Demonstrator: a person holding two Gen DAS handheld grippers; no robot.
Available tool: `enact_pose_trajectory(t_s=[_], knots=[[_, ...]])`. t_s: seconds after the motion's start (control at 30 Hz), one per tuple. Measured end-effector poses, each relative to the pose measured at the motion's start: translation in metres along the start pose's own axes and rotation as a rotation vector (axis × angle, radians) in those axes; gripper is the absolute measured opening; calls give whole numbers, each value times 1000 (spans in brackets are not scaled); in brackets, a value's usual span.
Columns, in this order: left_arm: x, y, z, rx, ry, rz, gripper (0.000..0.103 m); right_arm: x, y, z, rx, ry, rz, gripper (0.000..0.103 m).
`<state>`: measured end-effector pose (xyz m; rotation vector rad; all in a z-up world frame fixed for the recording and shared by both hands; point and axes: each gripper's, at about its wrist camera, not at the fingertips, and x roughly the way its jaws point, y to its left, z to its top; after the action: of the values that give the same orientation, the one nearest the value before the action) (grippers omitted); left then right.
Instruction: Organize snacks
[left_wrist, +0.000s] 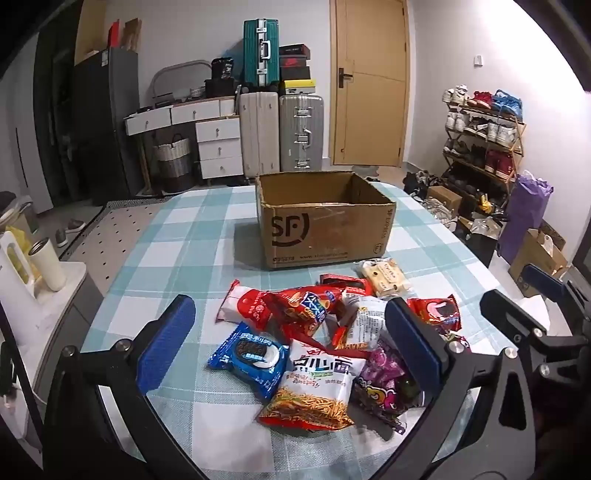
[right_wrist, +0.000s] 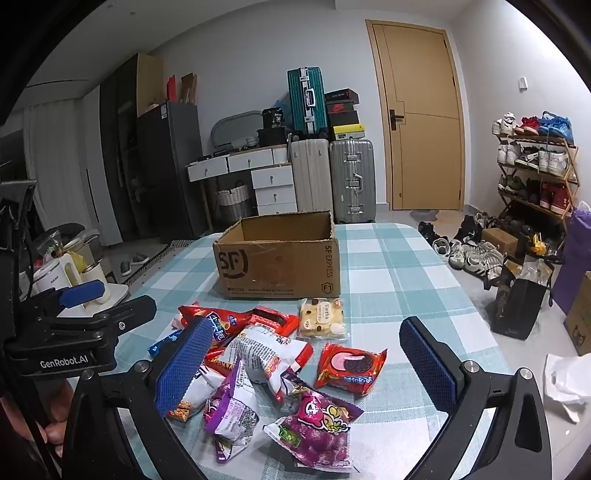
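An open, empty cardboard SF box (left_wrist: 325, 221) (right_wrist: 280, 254) stands on the checked table. In front of it lies a pile of snack packs: a blue Oreo pack (left_wrist: 249, 360), a noodle snack bag (left_wrist: 314, 391), a long red bag (left_wrist: 288, 306), a red Oreo pack (right_wrist: 351, 365), purple candy bags (right_wrist: 317, 428) and a pale cake pack (right_wrist: 323, 317). My left gripper (left_wrist: 291, 350) is open above the pile's left part, holding nothing. My right gripper (right_wrist: 306, 365) is open above the pile's right part, holding nothing.
The table wears a blue and white checked cloth (left_wrist: 184, 240). A white side stand with a kettle and cup (left_wrist: 40, 266) is at the left. Suitcases (left_wrist: 280, 129), drawers, a door and a shoe rack (right_wrist: 535, 166) stand behind. Bags and shoes lie on the floor at the right.
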<state>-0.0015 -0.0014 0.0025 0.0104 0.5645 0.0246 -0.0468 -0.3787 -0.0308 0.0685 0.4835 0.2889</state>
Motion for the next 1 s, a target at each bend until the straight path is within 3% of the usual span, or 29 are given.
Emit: enact_pose_trajectory(t_s=[0.17, 1.0], knots=[[3, -2, -2, 0, 13, -35, 102, 0, 0, 0, -3, -2, 2, 103], [2, 3, -7, -28, 22, -31, 102, -2, -2, -3, 9, 4, 12, 103]])
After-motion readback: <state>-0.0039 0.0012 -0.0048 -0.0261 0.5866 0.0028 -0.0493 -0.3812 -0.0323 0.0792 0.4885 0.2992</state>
